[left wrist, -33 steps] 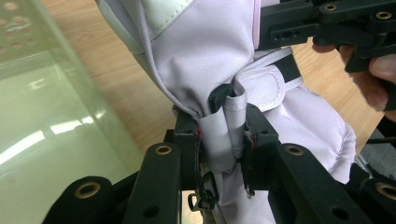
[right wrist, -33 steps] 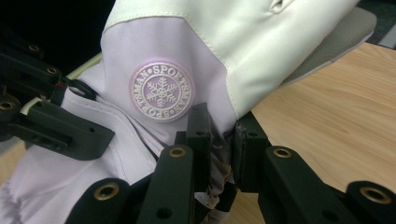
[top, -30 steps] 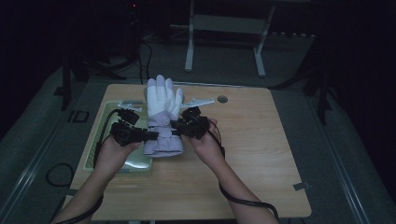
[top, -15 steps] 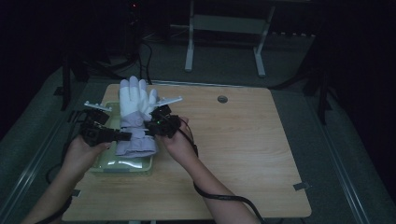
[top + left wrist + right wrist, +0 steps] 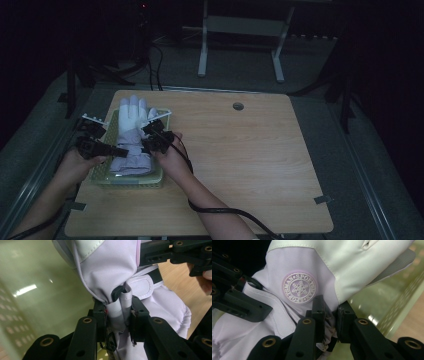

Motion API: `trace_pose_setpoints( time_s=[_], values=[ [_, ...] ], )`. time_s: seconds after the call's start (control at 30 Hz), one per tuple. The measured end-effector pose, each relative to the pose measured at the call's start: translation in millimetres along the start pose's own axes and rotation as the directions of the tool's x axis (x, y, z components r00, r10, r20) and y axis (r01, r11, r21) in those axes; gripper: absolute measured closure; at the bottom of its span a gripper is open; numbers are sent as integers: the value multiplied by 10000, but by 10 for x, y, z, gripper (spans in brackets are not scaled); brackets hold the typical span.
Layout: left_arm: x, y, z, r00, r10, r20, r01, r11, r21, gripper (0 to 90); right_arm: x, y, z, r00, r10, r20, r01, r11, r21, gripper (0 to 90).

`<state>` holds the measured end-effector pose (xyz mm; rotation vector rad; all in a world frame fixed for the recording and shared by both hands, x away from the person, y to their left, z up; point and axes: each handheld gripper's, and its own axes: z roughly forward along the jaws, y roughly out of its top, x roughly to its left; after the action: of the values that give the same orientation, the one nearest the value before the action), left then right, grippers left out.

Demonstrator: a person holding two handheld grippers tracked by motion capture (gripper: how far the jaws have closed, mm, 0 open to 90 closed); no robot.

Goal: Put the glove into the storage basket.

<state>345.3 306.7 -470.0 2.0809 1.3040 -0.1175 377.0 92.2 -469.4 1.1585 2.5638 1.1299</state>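
A white and lilac glove (image 5: 131, 136) is held over a pale green tray (image 5: 131, 178) at the table's (image 5: 260, 160) front left corner, w/ the tray's left side at the table's left edge. The glove's white fingers (image 5: 133, 106) point toward the far edge and reach past the tray's far rim; its lilac cuff lies toward the front edge, inside the tray.

The glove is gripped from both sides at the wrist area. The left gripper (image 5: 119, 149) is seen in the high view at the glove's left side, and in the left gripper view (image 5: 119, 312) its jaws are closed narrow on a bunched fold of lilac fabric just below a strap w/ a white-edged tab (image 5: 141, 285). The right gripper (image 5: 145, 146) is at the glove's right side; in the right gripper view (image 5: 331, 315) its jaws are pinched narrow on gathered fabric just below a round snowflake badge (image 5: 299, 288) lettered SPORTSMAN. The other gripper's black frame is seen at the far side of the glove in each gripper view.

Whether the glove rests on the tray floor or is lifted slightly can't be told. A round hole (image 5: 238, 106) is seen in the table near the far edge, well apart from the tray. A cable (image 5: 220, 212) is trailed from the right gripper along the forearm toward the front edge.
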Motion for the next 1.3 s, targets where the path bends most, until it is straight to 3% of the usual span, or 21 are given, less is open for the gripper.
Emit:
trace_pose_setpoints(
  time_s=[0.17,0.47,0.53,0.77,0.93,0.97,1.03,1.13,1.2,1.23,1.27,1.3],
  values=[
    [142,-93,213,9991,-372,186,363,9982,475,717,-30,-129,217,9995,246,207,-261,9966,778,792],
    [262,-143,322,9959,-851,307,822,9929,862,694,32,-94,342,9977,328,588,-427,9836,1752,766],
    [266,-147,340,9961,-875,133,858,9916,966,650,62,-78,380,9974,190,688,-328,9783,2048,698],
    [217,-142,398,9948,-743,-698,827,9885,1266,598,89,-67,404,9977,50,674,-212,9699,2426,625],
    [204,-122,414,9933,-884,-739,969,9881,1197,598,65,-70,369,9970,47,778,-204,9789,2034,566],
    [198,-107,431,9913,-917,-947,1030,9871,1223,596,55,-53,336,9964,8,847,-168,9819,1885,534],
    [194,-101,443,9907,-957,-967,1070,9870,1199,587,28,-48,320,9970,63,777,-212,9811,1924,521],
    [187,-99,430,9912,-951,-920,1050,9885,1092,540,-3,-47,296,9978,161,636,-276,9826,1834,501],
    [160,-101,395,9909,-863,-1029,959,9912,917,476,-30,-38,233,9988,85,475,-154,9891,1465,446],
    [130,-121,325,9909,-713,-1146,767,9961,434,438,-41,-35,212,9992,14,390,-65,9914,1309,415],
    [130,-121,325,9909,-713,-1146,767,9961,434,409,-41,-35,212,9992,14,390,-65,9914,1309,415],
    [103,-154,246,9919,-691,-1069,671,9975,-222,381,-58,-28,166,9997,-129,188,107,9933,1149,393]
  ],
)
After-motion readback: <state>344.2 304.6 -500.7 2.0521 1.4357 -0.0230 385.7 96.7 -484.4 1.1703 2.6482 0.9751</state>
